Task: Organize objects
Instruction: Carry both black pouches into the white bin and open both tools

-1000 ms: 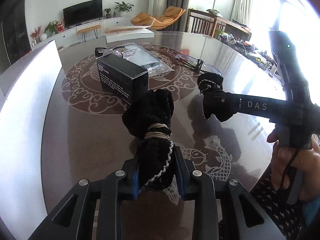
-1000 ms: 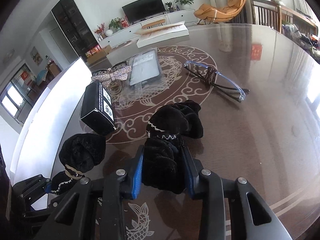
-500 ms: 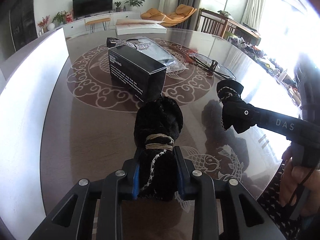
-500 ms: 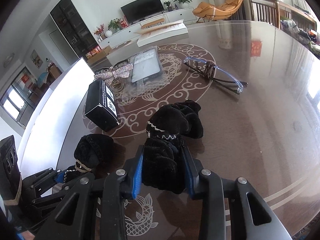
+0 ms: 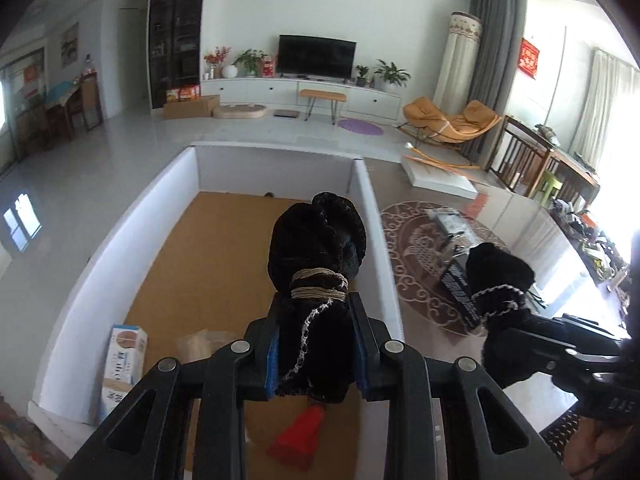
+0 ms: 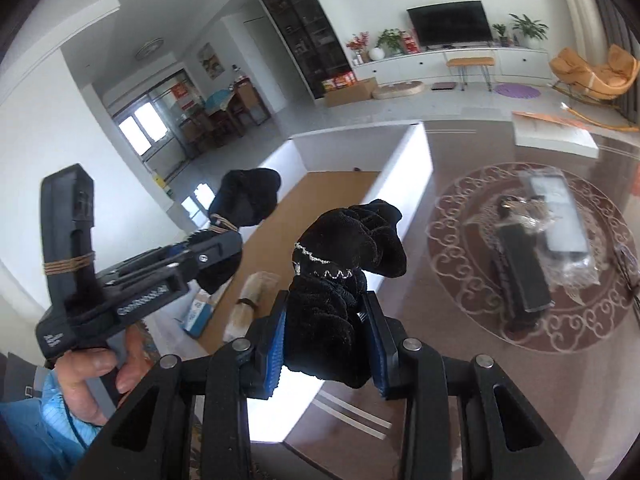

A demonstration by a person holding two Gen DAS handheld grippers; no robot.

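A: We have the left gripper (image 5: 316, 350) clamped on a black velvet scrunchie (image 5: 318, 264), a plush bunched thing bound at its waist with turns of tan cord and trailing a fine silver bead chain. Blue ridged pads (image 5: 273, 354) press its lower half from both sides.

B: And our right gripper (image 6: 326, 344) squeezes a second velvet scrunchie (image 6: 348, 252), same soft crumpled pile, with a zigzag silver trim across its middle.

A: Where do they hang? Ours is up in the air over the white-walled box (image 5: 374, 216), above its flat tan cardboard floor.

B: Ours sits just over the box's near wall, by the edge of the glossy brown table (image 6: 460, 360) with its pale scrolled medallion.

A: Down in the box we see a small printed carton (image 5: 122, 360), a clear wrapped bundle and something red, blurred under our fingers.

B: On the table lie a matte black rectangular box (image 6: 522, 276) and a crinkly clear bag holding a flat dark slab (image 6: 560, 220).

A: Both our tools tilt downward; a bare hand (image 6: 94, 376) with a light blue sleeve wraps the left handle from below.

B: The two scrunchies are held apart, side by side.
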